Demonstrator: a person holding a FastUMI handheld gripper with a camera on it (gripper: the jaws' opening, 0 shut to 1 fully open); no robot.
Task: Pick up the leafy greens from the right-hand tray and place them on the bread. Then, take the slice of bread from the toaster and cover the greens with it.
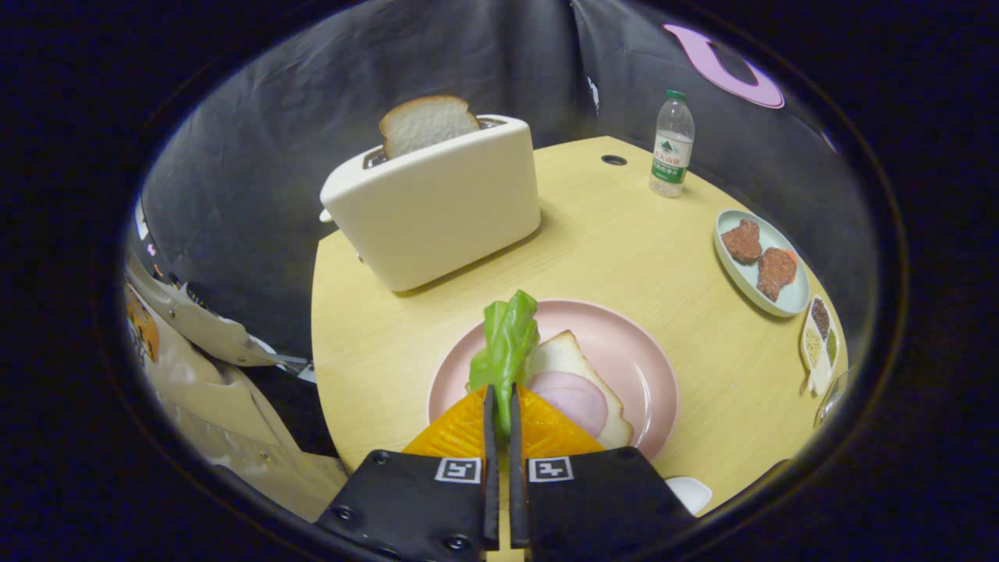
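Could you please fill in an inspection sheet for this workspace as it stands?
Surface: pale wooden table, rounded edge, a small dark hole near the far side.
Job's things: leafy greens held over the pink plate; bread slice with ham on that plate; second bread slice standing in the white toaster.
Clutter: water bottle; pale oval dish with two meat pieces; small seasoning tray.
Grippers: tongs shut on the leafy greens.
Cables: nothing seen.
Surroundings: black cloth wall; a person's beige sleeve beside the table.
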